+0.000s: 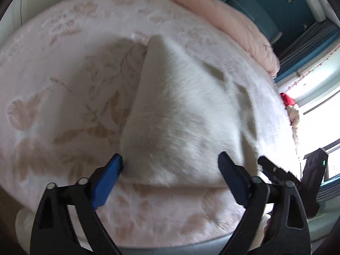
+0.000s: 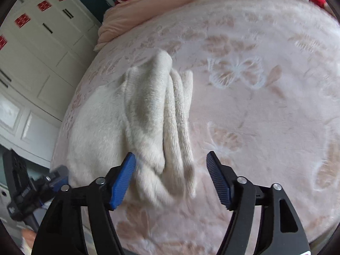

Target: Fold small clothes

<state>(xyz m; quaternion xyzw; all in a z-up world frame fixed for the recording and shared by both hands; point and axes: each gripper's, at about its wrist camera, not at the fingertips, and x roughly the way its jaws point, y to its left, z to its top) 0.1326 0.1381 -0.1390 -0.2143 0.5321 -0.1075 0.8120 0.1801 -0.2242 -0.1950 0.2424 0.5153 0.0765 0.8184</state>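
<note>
A small white fuzzy garment (image 1: 182,114) lies on a pink floral bedspread (image 1: 53,89). In the left wrist view its near edge lies between the open jaws of my left gripper (image 1: 170,165), which holds nothing. In the right wrist view the garment (image 2: 136,114) looks bunched, with a ribbed cuff or sleeve (image 2: 178,114) on its right side. My right gripper (image 2: 171,167) is open around the garment's near end, not closed on it. The other gripper shows at the left edge of the right wrist view (image 2: 38,189) and at the right edge of the left wrist view (image 1: 297,176).
A pink quilt (image 1: 233,21) is heaped at the far side of the bed (image 2: 136,8). White cabinets (image 2: 42,53) stand to the left of the bed. A bright window (image 1: 318,106) and red items (image 1: 286,99) lie to the right.
</note>
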